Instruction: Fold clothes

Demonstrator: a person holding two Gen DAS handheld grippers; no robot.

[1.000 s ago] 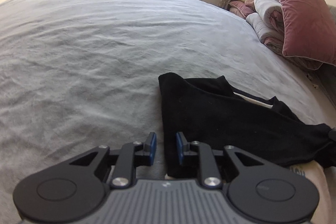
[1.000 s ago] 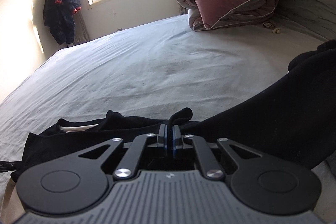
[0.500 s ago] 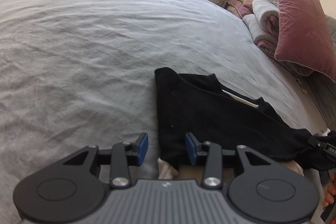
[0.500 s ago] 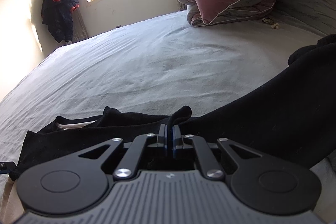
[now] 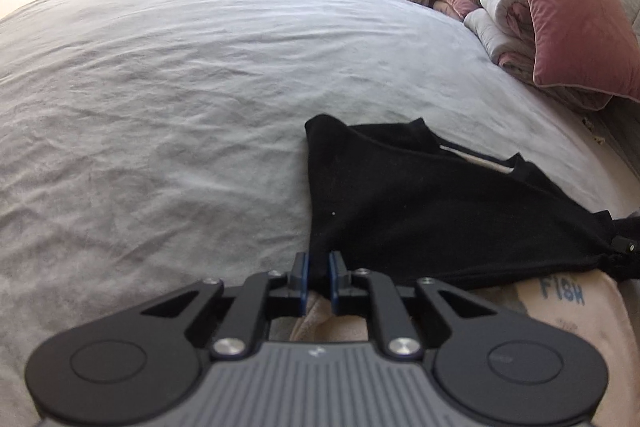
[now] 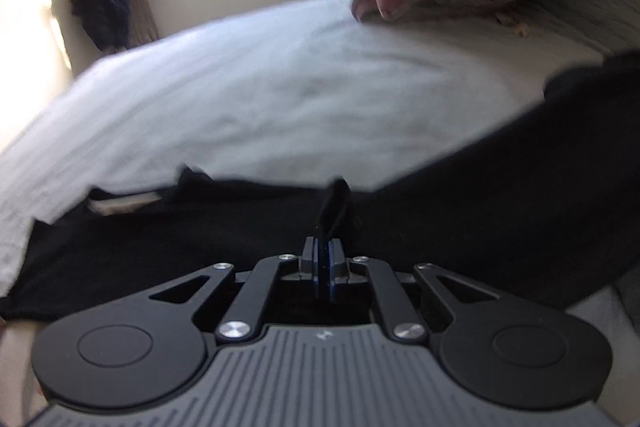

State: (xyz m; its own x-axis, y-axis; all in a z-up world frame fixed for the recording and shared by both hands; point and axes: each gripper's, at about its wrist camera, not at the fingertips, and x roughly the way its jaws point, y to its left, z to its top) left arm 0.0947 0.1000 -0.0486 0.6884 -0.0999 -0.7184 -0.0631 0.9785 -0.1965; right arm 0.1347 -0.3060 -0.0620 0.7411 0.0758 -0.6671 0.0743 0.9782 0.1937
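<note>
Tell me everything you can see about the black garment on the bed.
The black garment is soft, matte, knit-looking cloth lying partly folded on the grey bedsheet, with a pale strip showing at what looks like its neckline. Its near edge overlaps a pinkish cloth printed with "FISH". The left tool is closing on its near left corner, fabric between the pads. The right tool is shut on a pinched fold at the other end. The right wrist view is blurred.

Matt black knit garment (image 5: 420, 211) lies on wrinkled grey cotton-like sheet (image 5: 180, 87); velvety pink pillow (image 5: 576, 15) looks softly sheened.
</note>
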